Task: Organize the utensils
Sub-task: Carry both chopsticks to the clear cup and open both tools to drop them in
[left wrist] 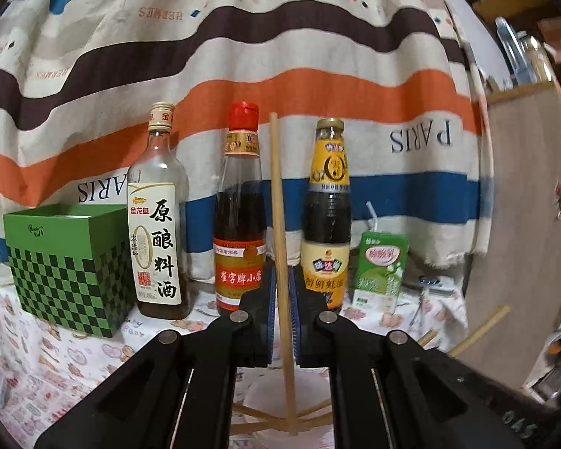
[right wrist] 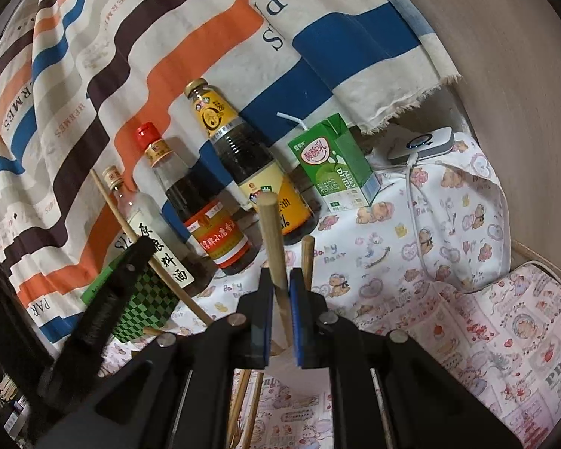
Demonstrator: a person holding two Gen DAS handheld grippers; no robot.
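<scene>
Left wrist view first: I have my left gripper (left wrist: 282, 321) clenched on a single wooden chopstick (left wrist: 278, 205), which stands nearly upright between the blue pads, its square top rising in front of the striped cloth (left wrist: 243, 56) and its thin tip reaching down past the fingers; below the fingers I see more loose chopsticks (left wrist: 310, 411) fanned on the printed tablecloth (left wrist: 56, 355); behind stands a row, from left to right, of a green checkered box (left wrist: 71, 265) with an open top, a cooking wine bottle (left wrist: 157, 224), a red-capped bottle (left wrist: 239, 217), a dark sauce bottle (left wrist: 327, 217) and a green drink carton (left wrist: 381, 265) with a straw; another chopstick (left wrist: 478, 331) lies on the tablecloth at the right. From the right wrist view, my right gripper (right wrist: 280, 299) is clamped on a second chopstick (right wrist: 271, 232), whose round end points up and away toward the sauce bottle; one more chopstick (right wrist: 307, 258) stands just right of it, and I cannot tell whether the pads touch that one; the left gripper shows at the left edge, holding its stick tilted in front of the wine bottle and just above the green box; a white device (right wrist: 422, 146) with a cable lies beyond the carton.
</scene>
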